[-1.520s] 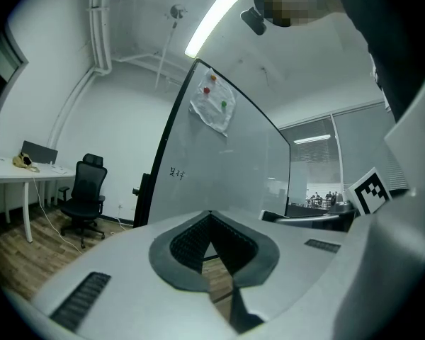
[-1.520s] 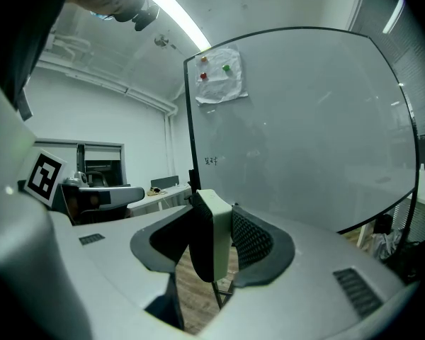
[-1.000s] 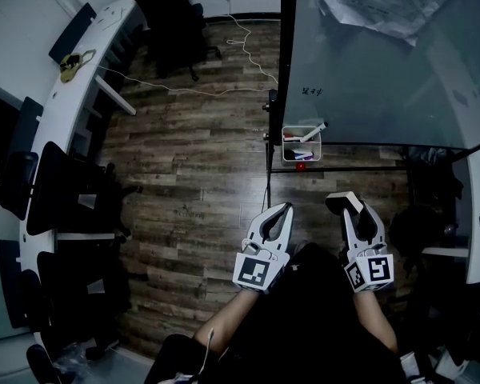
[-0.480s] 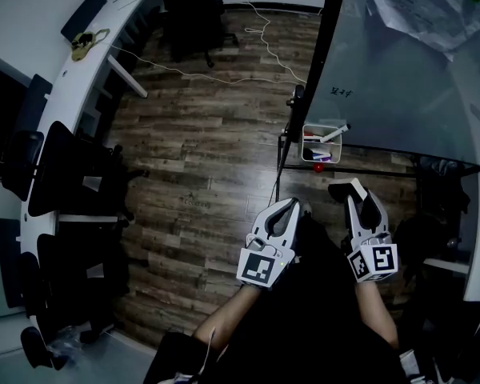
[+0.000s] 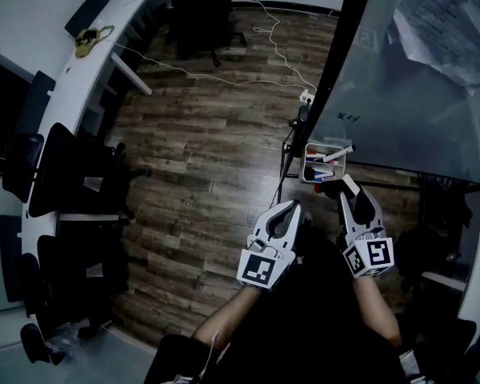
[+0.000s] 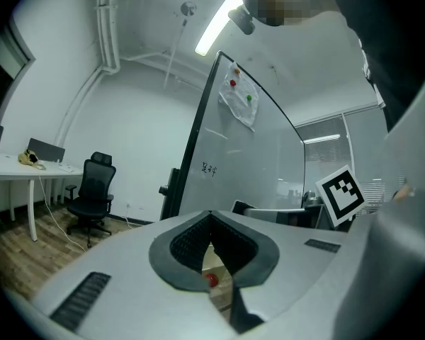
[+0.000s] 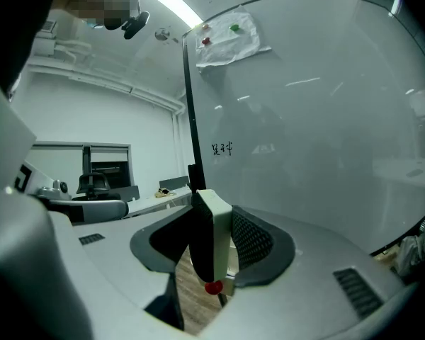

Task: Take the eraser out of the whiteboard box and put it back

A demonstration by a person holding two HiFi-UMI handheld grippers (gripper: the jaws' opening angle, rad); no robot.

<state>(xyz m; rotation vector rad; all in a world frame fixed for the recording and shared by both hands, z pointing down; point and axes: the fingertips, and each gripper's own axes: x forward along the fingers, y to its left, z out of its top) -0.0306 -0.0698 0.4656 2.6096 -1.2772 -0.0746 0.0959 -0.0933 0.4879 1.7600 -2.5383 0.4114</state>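
The white whiteboard box (image 5: pixel 306 169) hangs at the foot of the whiteboard (image 5: pixel 416 86), with markers (image 5: pixel 330 154) in it. My right gripper (image 5: pixel 346 190) is just below the box, shut on the eraser (image 5: pixel 348 186). In the right gripper view the eraser (image 7: pixel 211 236) stands on edge between the pads, white back and dark felt, and hides most of the box; a red knob (image 7: pixel 213 287) shows under it. My left gripper (image 5: pixel 290 206) is beside the right one, to the lower left of the box. Its jaws (image 6: pixel 211 217) meet at the tips with nothing between them.
The whiteboard's dark frame post (image 5: pixel 336 54) rises just left of the box. A sheet of paper (image 5: pixel 444 22) is pinned high on the board. Dark office chairs (image 5: pixel 72 190) and a white desk (image 5: pixel 80 62) line the left side. A cable (image 5: pixel 224 78) trails over the wooden floor.
Both grippers have come closer to the whiteboard box. The right one, still holding the eraser, now has its tips right under the box. The jaws have not changed.
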